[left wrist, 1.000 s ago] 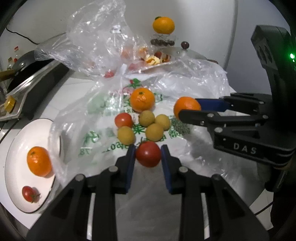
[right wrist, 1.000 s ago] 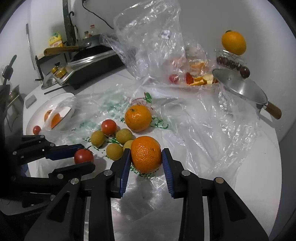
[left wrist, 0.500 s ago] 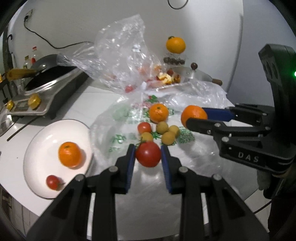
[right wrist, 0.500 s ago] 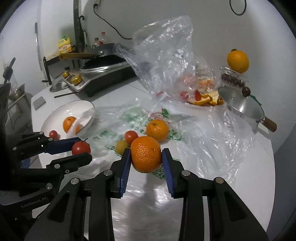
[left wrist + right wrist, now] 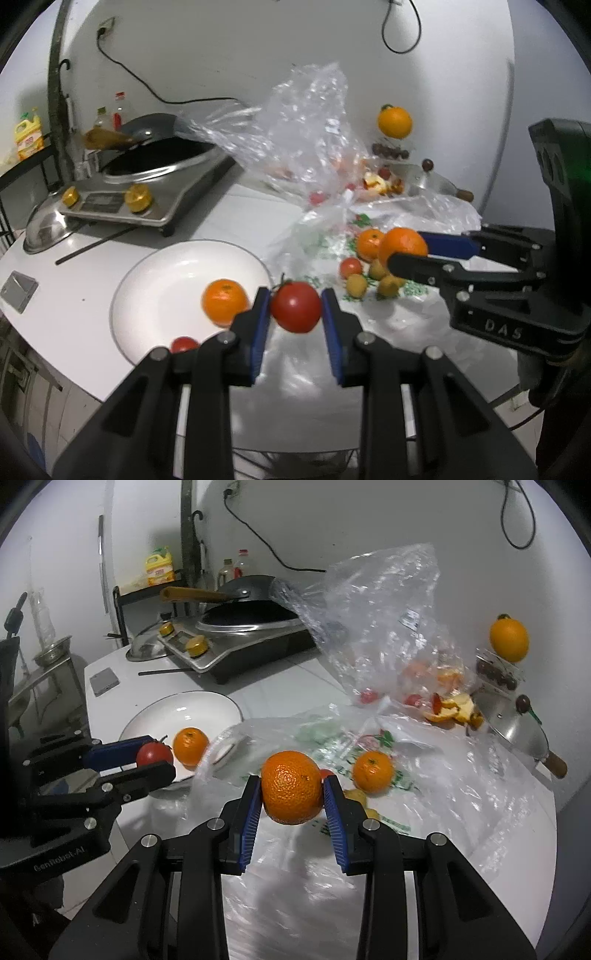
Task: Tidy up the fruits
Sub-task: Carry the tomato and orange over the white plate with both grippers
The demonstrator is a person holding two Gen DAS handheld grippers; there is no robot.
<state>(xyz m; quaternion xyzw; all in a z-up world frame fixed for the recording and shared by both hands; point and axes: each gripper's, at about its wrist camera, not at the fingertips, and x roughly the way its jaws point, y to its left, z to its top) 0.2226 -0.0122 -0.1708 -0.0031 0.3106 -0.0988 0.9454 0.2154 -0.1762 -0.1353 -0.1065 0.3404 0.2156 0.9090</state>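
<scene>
White countertop (image 5: pixel 92 295), smooth and matte, backed by a pale wall with a dangling black cable; my landmark is the white plate (image 5: pixel 155 280).

Left wrist view:
- White plate: round, glossy ceramic, near the counter's front edge. On it I see a dimpled orange mandarin (image 5: pixel 224 302) and a small red cherry tomato (image 5: pixel 183 344) at its near rim.
- Left gripper (image 5: pixel 295 314): black arms, ribbed blue pads, clamped narrow on a smooth, shiny red tomato (image 5: pixel 296 312) with a green stalk, held in the air at the plate's right rim.
- Right gripper (image 5: pixel 410 251): right of the plate, pinching a pebbled orange (image 5: pixel 402 245).
- Printed plastic bag (image 5: pixel 424 317): crinkled, flat on the counter right of the plate, carrying one loose mandarin (image 5: pixel 369 243), a small red tomato (image 5: pixel 350 267) and several dull yellow round fruits (image 5: pixel 356 285).
- Clear bag (image 5: pixel 306 122): puffed up, behind the plate to the right.
- Steel cooker (image 5: pixel 147 192) with a black wok, behind the plate.

Right wrist view:
- Right gripper (image 5: pixel 292 794): blue pads pressed on the orange (image 5: pixel 291 786), rough-skinned, above the printed bag (image 5: pixel 461 794), right of the plate (image 5: pixel 207 705).
- Left gripper (image 5: pixel 155 756): gripping the tomato (image 5: pixel 154 755) over the plate's near rim, just beside the plate's mandarin (image 5: pixel 190 746).
- Steel pan lid (image 5: pixel 517 734) with a wooden handle, far right of the plate; peel scraps (image 5: pixel 454 709) next to it.
</scene>
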